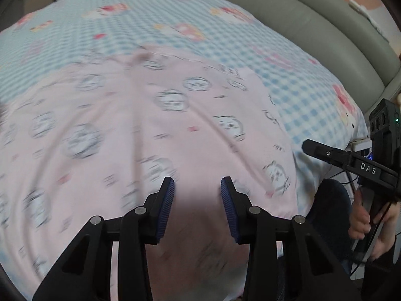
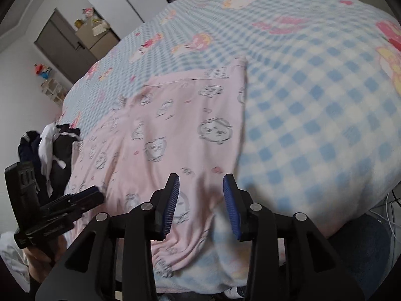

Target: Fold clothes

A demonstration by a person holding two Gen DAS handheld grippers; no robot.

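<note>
Dark clothes heap (image 2: 50, 148) — beside pink garment (image 2: 160, 135)

Item count, both wrist views combined:

- Pink printed garment (image 2: 175, 130): one, spread on the bed.
- Blue-and-white checked blanket (image 2: 313, 105) with cartoon figures: one, covering the bed.
- Pile of dark and white clothes (image 2: 50, 148): one, at the blanket's edge; the number of pieces in it cannot be told.
- Grippers: two, the left gripper (image 1: 197, 208) and the right gripper (image 2: 201, 204).
- Fingers: two per gripper, four in all, each with one blue ribbed pad (image 1: 166, 207).
- Hands: one hand (image 1: 363, 223) shows clearly, on the right gripper's handle.
- Grey padded headboard (image 1: 313, 32): one.
- Dark door (image 2: 62, 47): one.
</note>
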